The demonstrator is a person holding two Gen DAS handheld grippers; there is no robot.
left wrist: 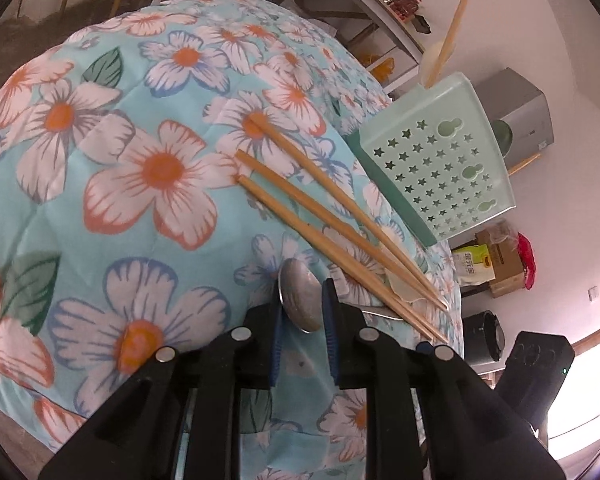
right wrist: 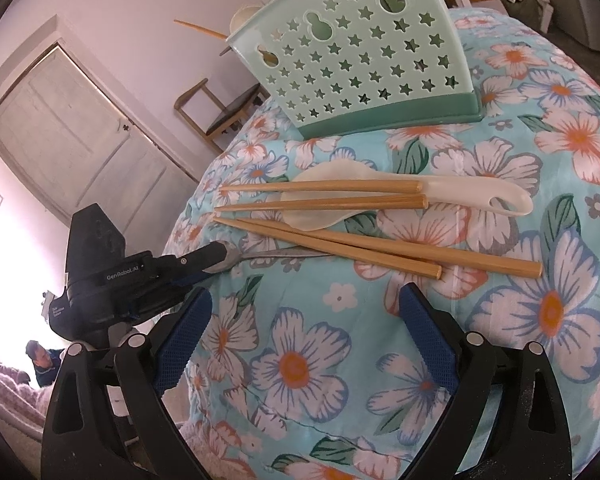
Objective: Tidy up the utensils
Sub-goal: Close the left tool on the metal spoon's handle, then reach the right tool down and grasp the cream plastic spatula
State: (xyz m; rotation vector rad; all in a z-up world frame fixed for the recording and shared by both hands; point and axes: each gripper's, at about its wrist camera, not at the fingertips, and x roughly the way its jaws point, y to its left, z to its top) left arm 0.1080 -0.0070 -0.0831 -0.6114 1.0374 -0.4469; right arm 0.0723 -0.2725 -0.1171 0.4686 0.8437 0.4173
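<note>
Left gripper (left wrist: pixel 303 320): mine, jaws narrow around the shiny metal spoon's (left wrist: pixel 300 300) bowl; I can't tell whether they press it.
Right gripper (right wrist: pixel 304 336): mine, spread wide, nothing between.
Spoon: near the floral-quilt bed's (left wrist: pixel 112 184) edge, handle under bamboo chopsticks (right wrist: pixel 320 198).
Mint star-pierced plastic holder (right wrist: pixel 364 60): upright at the bed's far edge.
</note>
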